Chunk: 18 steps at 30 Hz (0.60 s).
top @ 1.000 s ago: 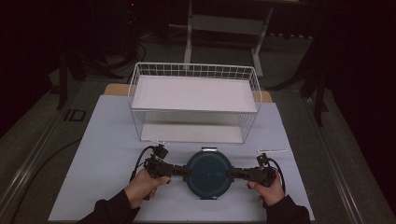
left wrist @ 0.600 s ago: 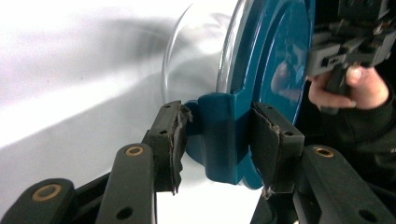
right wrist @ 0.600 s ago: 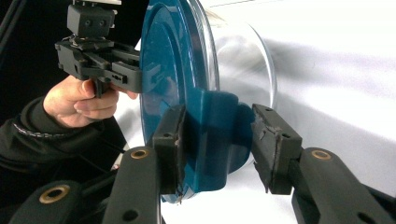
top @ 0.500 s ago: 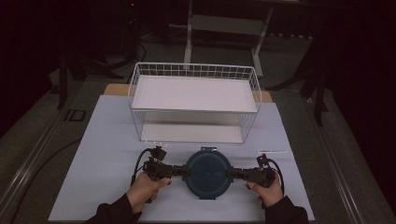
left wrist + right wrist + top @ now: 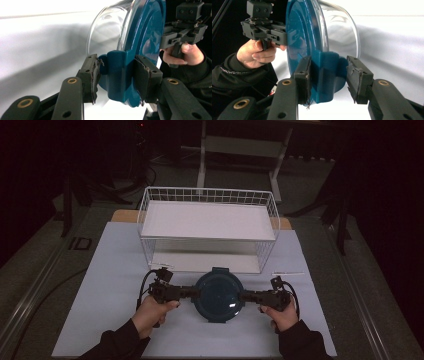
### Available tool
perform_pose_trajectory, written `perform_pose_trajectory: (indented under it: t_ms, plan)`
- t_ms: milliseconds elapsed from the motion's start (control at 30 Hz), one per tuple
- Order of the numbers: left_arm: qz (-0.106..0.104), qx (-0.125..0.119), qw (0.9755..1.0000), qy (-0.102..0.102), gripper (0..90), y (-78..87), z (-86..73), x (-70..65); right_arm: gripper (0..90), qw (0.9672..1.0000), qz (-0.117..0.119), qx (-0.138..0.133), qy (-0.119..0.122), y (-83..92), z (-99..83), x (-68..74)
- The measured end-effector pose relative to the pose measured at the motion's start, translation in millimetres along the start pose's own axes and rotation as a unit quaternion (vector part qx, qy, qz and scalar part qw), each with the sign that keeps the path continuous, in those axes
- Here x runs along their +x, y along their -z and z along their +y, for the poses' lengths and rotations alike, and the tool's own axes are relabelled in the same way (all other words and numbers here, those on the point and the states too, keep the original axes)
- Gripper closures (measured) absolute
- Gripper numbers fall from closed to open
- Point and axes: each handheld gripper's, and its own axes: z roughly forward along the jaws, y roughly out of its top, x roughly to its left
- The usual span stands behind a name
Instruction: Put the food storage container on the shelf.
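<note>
Lidded glass container (image 5: 218, 295) at lower centre, on the bench (image 5: 110, 285) before the wire rack (image 5: 207, 220). Left hand-held gripper (image 5: 117, 75) and right hand-held gripper (image 5: 329, 75) clamp opposite lid tabs. Likely heavy, rigid, breakable, slick glass; tabs are the safest grip.

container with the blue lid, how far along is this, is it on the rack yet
Done: both grippers have taken hold. The left gripper and the right gripper each clamp a side clip of the lidded glass container. In hand: it sits between them in front of the white wire rack, apart from it. Left, probably: carrying it onto one of the rack's shelves and letting go.
</note>
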Motion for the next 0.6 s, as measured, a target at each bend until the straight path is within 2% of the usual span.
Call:
perform_pose_trajectory:
  t_ms: [100, 333, 367, 600]
  plan:
    - [0.002, -0.009, 1.0000, 0.001, 55.9, 3.6, 6.1, 2.6, 57.4, 0.9999, -0.002, -0.005, 0.014, -4.0, 14.0, 1.1]
    - [0.011, -0.039, 0.9989, -0.024, 56.0, 9.1, 21.3, 11.0, 57.3, 0.9987, -0.006, -0.024, 0.044, -12.3, 38.1, -1.6]
    - [0.013, -0.036, 0.9990, -0.025, 56.0, 9.0, 23.0, 13.0, 57.3, 0.9987, -0.006, -0.024, 0.044, -12.3, 38.1, -1.6]
    - [0.032, -0.058, 0.9976, -0.022, 55.8, 1.9, 31.3, 27.2, 57.2, 0.9973, -0.015, -0.041, 0.058, -22.5, 52.8, -14.5]
